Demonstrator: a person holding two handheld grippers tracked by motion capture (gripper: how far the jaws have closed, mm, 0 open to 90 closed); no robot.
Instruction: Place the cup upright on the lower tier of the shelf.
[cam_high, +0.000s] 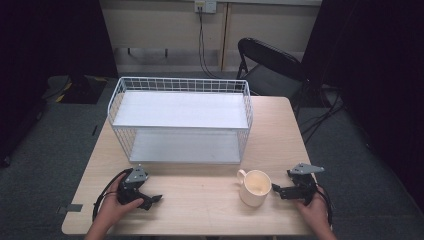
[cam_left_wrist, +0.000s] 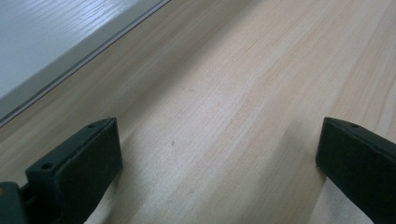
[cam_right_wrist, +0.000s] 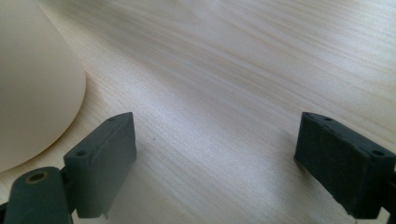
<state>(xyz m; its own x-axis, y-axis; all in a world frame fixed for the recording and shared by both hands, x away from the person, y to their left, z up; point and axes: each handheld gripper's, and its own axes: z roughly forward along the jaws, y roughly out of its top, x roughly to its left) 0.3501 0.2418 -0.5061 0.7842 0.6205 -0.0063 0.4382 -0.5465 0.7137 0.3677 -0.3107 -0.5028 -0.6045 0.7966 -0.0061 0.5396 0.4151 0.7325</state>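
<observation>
- Right claw (cam_high: 278, 190) rests on the worktop (cam_high: 200, 200) with its jaws spread wide and nothing between them; it points toward the mug (cam_high: 255, 187), which stands just beside its tips.
- From the right gripper view the mug (cam_right_wrist: 32, 88) sits off to one side of the jaws, not between them, so the claw would need to swing toward it before closing.
- Left claw (cam_high: 150, 200) lies well apart from the mug, also spread wide with nothing held (bare wood between its jaws (cam_left_wrist: 210, 140)); the right hand (cam_high: 315, 212) is clearly nearer.
- Mug: cream, upright, seemingly nothing inside, though its bottom is hard to read; its handle (cam_high: 241, 175) points away from the right claw, toward the wire rack (cam_high: 180, 120) behind.
</observation>
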